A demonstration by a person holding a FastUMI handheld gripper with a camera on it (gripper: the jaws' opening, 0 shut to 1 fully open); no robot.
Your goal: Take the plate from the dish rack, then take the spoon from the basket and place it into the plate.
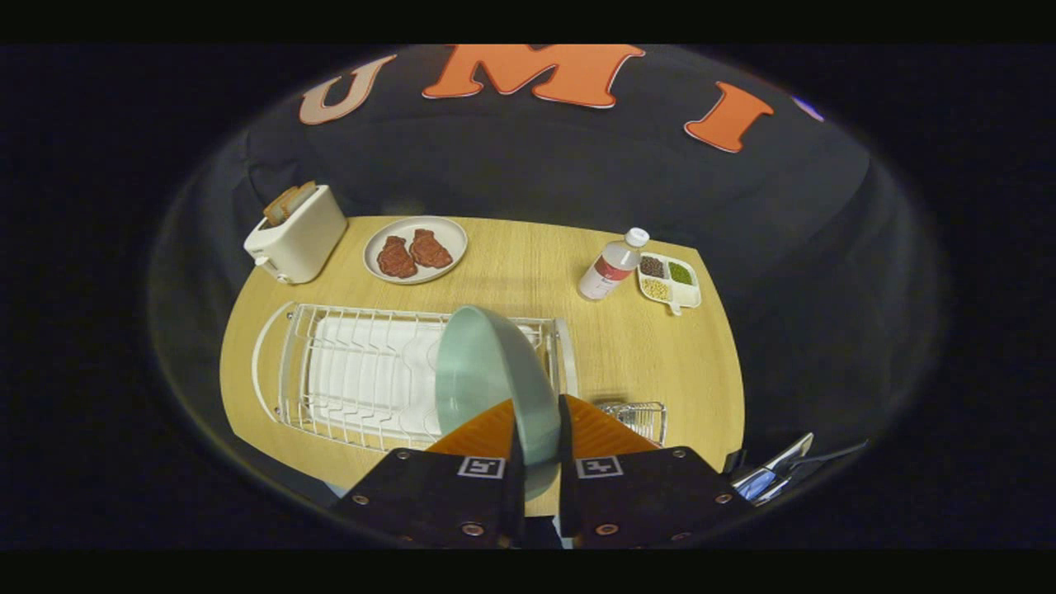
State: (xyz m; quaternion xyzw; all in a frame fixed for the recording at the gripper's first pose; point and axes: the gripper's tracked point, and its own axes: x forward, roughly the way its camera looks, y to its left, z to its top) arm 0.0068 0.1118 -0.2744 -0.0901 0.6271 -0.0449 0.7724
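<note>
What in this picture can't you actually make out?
- Spoon: the wire basket sits half behind the fingers of the hand-held gripper; its contents are hidden.
- Green plate: its lower rim, clamped between the fingers, is covered by them.
- Bottle label: too small.
- Dish rack: right part hidden behind the plate.

Pale green plate [495,371] stands on edge, tilted, clamped between the gripper [540,429] jaws, above the white wire dish rack [363,371]; small wire basket [639,417] just beside.
</note>
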